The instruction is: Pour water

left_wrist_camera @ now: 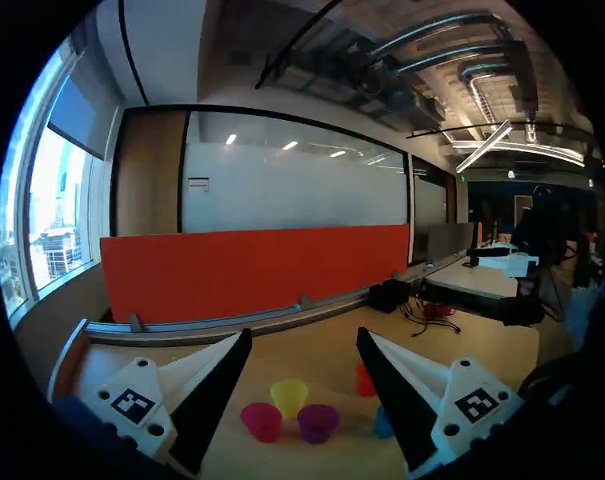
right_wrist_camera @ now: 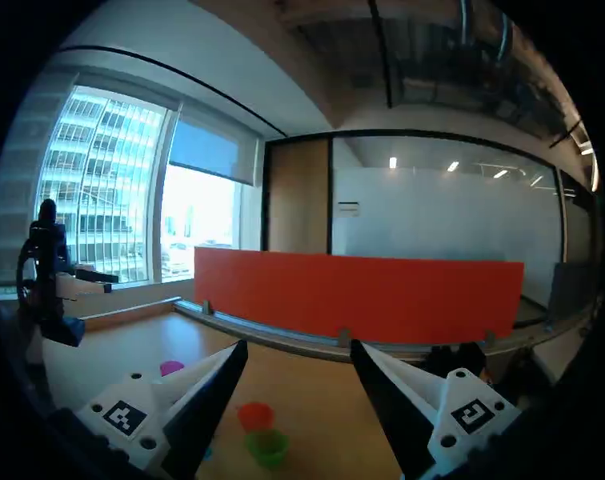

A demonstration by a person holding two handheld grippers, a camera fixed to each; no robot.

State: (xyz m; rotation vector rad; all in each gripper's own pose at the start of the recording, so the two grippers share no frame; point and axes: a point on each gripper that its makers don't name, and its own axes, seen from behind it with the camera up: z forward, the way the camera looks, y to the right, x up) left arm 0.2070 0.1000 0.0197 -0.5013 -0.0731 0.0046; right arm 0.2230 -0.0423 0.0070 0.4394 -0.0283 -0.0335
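Observation:
In the left gripper view my left gripper [left_wrist_camera: 302,400] stands open above the wooden table [left_wrist_camera: 326,344], nothing between its fingers. Below it stand a yellow cup [left_wrist_camera: 289,395], a pink cup [left_wrist_camera: 262,420] and a purple cup [left_wrist_camera: 318,422]; a red cup [left_wrist_camera: 365,382] and a blue cup [left_wrist_camera: 382,422] peek out beside the right finger. In the right gripper view my right gripper [right_wrist_camera: 298,400] is open and empty too. Between its fingers sit an orange cup [right_wrist_camera: 256,416] and a green cup [right_wrist_camera: 267,448]. A magenta cup [right_wrist_camera: 171,368] shows past the left finger.
An orange partition [left_wrist_camera: 254,268] with a metal rail runs along the table's far edge. A black box with cables [left_wrist_camera: 398,298] lies at the far right. A black stand [right_wrist_camera: 46,280] rises at the table's left end by the window. Further desks [left_wrist_camera: 482,280] stretch behind.

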